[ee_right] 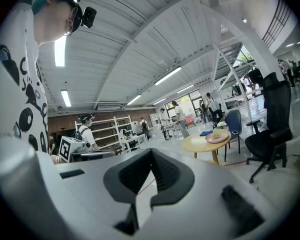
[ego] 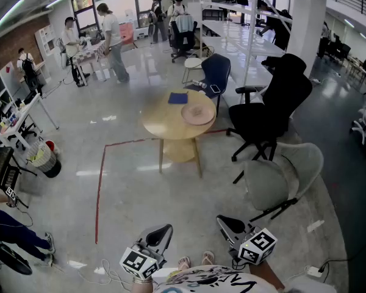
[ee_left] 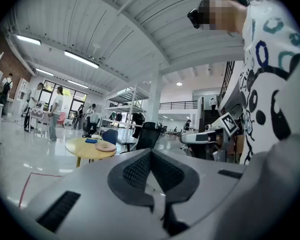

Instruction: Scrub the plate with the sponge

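Left tool (ego: 161, 232) and right tool (ego: 227, 223) are clenched, empty, well apart from the round surface (ego: 161, 122) bearing plate (ego: 197, 113) and blue sponge (ego: 178, 98). Scrubbing looks unstarted; next, approach and open for the sponge.

Item count, head view:

- Round pale wooden table (ego: 161, 122): one.
- Round pinkish-tan plate (ego: 197, 113): one.
- Dark blue square sponge (ego: 178, 97): one.
- Grey handheld two-jaw grippers: two, the left gripper (ego: 165, 230) and the right gripper (ego: 224, 222).
- Black-and-white marker cube (ego: 138, 262): two, one per gripper.
- Chairs by the table: three, made up of one blue upholstered chair (ego: 218, 69), one black swivel office chair (ego: 274, 105) and one pale grey shell chair (ego: 290, 173).
- Red tape line (ego: 100, 188) on the floor: one.
- Standing people (ego: 113, 38) at the far end: at least five.
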`<state>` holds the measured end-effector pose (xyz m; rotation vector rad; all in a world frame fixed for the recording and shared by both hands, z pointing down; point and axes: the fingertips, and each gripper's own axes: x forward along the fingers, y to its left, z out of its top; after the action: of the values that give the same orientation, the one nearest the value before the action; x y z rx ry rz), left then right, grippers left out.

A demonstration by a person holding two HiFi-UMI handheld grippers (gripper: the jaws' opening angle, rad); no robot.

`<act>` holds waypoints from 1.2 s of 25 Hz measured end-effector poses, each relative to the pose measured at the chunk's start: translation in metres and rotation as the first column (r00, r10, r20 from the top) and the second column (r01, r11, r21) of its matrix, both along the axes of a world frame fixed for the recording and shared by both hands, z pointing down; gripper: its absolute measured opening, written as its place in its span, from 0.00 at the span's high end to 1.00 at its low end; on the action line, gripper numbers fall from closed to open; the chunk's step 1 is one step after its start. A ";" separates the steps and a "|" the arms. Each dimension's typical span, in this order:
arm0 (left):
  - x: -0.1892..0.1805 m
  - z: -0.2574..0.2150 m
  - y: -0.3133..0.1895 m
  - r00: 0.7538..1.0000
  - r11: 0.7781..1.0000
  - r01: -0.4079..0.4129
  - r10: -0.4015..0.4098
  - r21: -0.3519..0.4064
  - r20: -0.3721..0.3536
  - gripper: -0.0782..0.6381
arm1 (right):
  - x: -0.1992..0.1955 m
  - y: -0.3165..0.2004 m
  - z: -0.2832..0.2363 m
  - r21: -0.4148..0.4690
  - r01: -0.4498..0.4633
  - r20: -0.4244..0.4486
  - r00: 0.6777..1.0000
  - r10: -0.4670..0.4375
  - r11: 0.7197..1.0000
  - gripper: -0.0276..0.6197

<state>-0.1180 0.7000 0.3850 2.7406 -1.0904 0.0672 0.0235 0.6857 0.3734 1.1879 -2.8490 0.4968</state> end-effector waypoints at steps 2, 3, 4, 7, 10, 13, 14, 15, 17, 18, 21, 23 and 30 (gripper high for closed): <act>0.001 0.002 0.004 1.000 1.000 0.007 -0.007 -0.011 0.004 0.87 | 0.000 0.002 -0.003 0.010 0.008 0.007 1.000 -0.008 1.000 0.92; 0.001 0.002 0.004 1.000 1.000 0.013 -0.013 -0.015 0.002 0.87 | -0.001 0.003 -0.005 0.015 0.011 0.010 1.000 -0.011 1.000 0.92; 0.001 0.001 0.005 1.000 1.000 0.022 -0.022 -0.018 -0.004 0.87 | -0.001 0.003 -0.007 0.018 0.013 0.012 1.000 -0.014 1.000 0.92; -0.001 -0.006 0.005 0.999 0.999 0.044 -0.044 -0.019 -0.021 0.87 | -0.001 0.005 -0.009 0.017 0.012 0.026 1.000 -0.013 1.000 0.92; 0.001 -0.006 0.002 0.999 0.998 0.049 -0.050 -0.027 -0.019 0.87 | 0.005 0.003 -0.007 0.007 -0.008 0.039 0.999 0.008 1.000 0.92; 0.006 -0.006 -0.004 0.998 0.997 0.065 -0.066 -0.027 -0.022 0.87 | 0.019 -0.003 -0.007 -0.019 -0.064 0.061 0.996 0.065 0.998 0.91; 0.009 -0.004 -0.006 0.997 0.997 0.069 -0.069 -0.027 -0.023 0.87 | 0.025 -0.006 -0.004 -0.030 -0.082 0.056 0.995 0.083 0.996 0.91; 0.013 -0.002 -0.008 0.997 0.997 0.070 -0.070 -0.029 -0.023 0.87 | 0.031 -0.009 0.000 -0.038 -0.097 0.044 0.994 0.099 0.995 0.91; 0.023 0.005 -0.013 0.997 0.997 0.072 -0.073 -0.038 -0.019 0.87 | 0.045 -0.019 0.007 -0.040 -0.123 0.009 0.992 0.123 0.992 0.91; 0.028 0.007 -0.018 0.997 0.996 0.078 -0.079 -0.042 -0.016 0.87 | 0.051 -0.026 0.008 -0.034 -0.129 -0.005 0.992 0.129 0.991 0.91; 0.039 0.004 -0.038 0.995 0.994 0.100 -0.101 -0.034 -0.004 0.87 | 0.060 -0.053 -0.003 -0.001 -0.121 -0.007 0.993 0.121 0.993 0.91; 0.047 0.002 -0.048 0.995 0.995 0.096 -0.096 -0.028 0.007 0.87 | 0.064 -0.063 -0.011 0.014 -0.115 0.013 0.993 0.115 0.993 0.91; 0.069 0.012 -0.100 0.996 0.996 0.078 -0.076 -0.050 0.041 0.87 | 0.073 -0.119 0.006 -0.019 -0.106 0.007 0.994 0.106 0.994 0.91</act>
<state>-0.0495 0.6001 0.3974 2.6590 -1.1862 0.1366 0.0960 0.5669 0.3796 1.3426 -2.7924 0.5311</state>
